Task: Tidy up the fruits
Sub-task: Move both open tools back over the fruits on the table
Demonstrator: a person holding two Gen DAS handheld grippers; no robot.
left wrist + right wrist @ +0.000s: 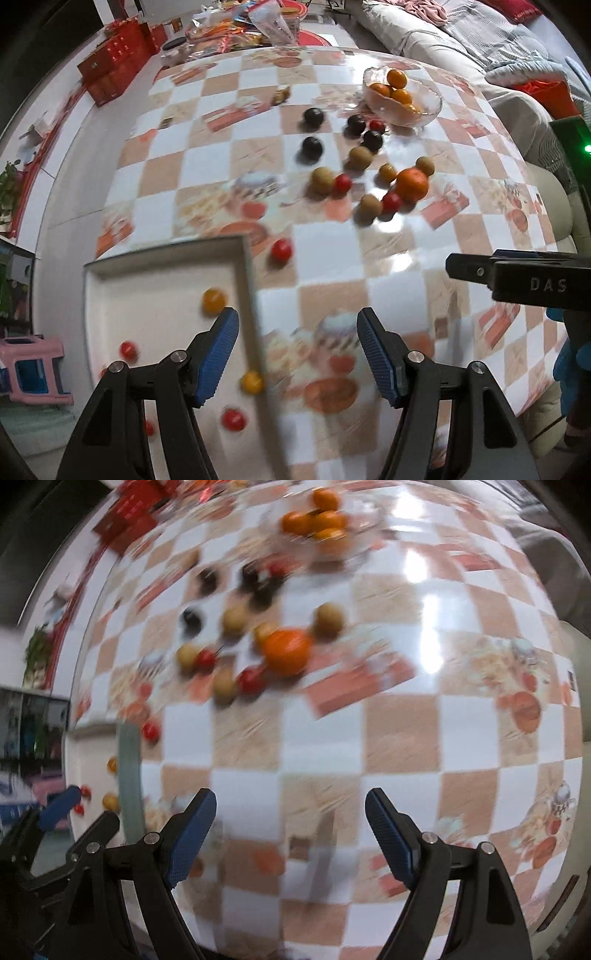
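Surface: checkered glossy cloth on the surface point(388, 258), sofa behind it, red boxes on the floor at far left, and we're hovering above it all.
Loose fruit: the unsorted pile point(369, 173) sits mid-surface, between tray and bowl, and we read it as the stock we draw from.
Tray: white tray point(162, 266) at the near left edge, under our left gripper; small tomatoes lie inside, so we judge it the home for those.
Bowl: glass bowl point(428, 107) at the far side holds only small oranges, which looks to us like sorting by kind.
Count, bowl: four small oranges that we can make out.
Count, pile: four dark plums, about five tan round fruits, one big orange point(413, 184), three red tomatoes, plus one red tomato point(281, 250) just outside the tray corner.
Count, tray: two yellow and about four red, blurred, so we hold that loosely.
Left gripper point(297, 354): fingers apart, nothing between them, poised over the tray rim.
Right gripper point(290, 838): fingers wide apart, empty, above bare cloth near the tray.
Next, our guess: another piece from the pile.
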